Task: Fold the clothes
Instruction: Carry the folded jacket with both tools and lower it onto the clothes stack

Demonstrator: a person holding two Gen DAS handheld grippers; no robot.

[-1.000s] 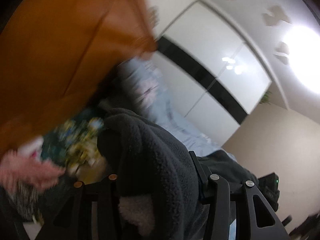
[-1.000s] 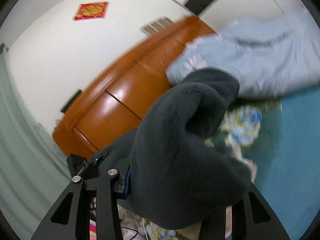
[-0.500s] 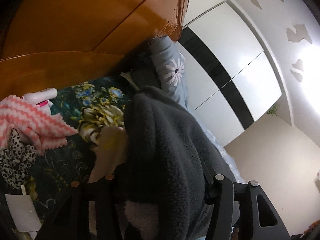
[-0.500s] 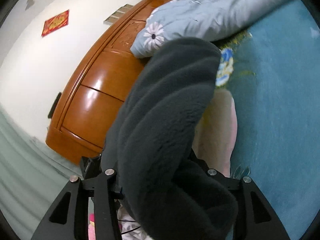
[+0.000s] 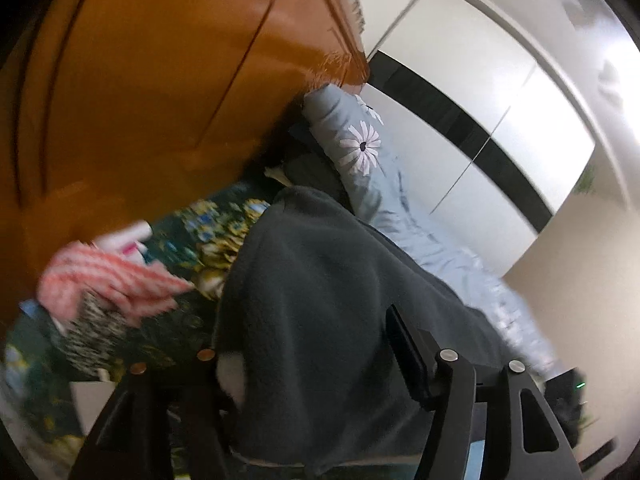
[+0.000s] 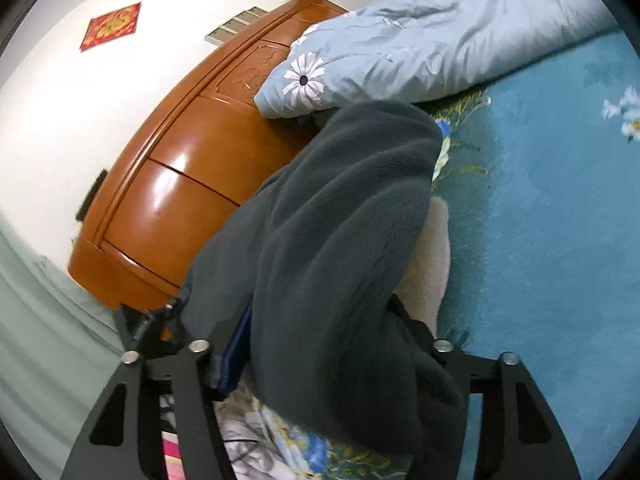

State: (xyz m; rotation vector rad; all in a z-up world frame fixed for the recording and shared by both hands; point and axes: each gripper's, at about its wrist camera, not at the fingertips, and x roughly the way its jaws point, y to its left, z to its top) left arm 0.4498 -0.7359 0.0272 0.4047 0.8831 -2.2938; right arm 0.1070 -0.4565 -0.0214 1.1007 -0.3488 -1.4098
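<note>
Between the fingers of the left gripper [image 5: 316,364] sits a thick bunch of the dark grey fleece garment [image 5: 320,300], the fingers clamped on it from either side, with a patch of pale lining showing near the left finger. On the other side, the right gripper [image 6: 320,344] likewise pinches a heavy fold of the same fleece garment [image 6: 340,220], which bulges up and over its fingers and hides much of them. Under the garment lies the bed, covered by a teal floral blanket [image 6: 540,200], and a cream-coloured cloth [image 6: 428,264] rests on the blanket just beside the fleece. Beyond it, a light blue duvet with a daisy print [image 6: 400,52] is heaped against the glossy wooden headboard [image 6: 180,184]. Off to the left in the left wrist view, a pink zigzag-striped cloth [image 5: 108,280] and a black-and-white patterned one [image 5: 92,332] lie on the blanket, both blurred.
</note>
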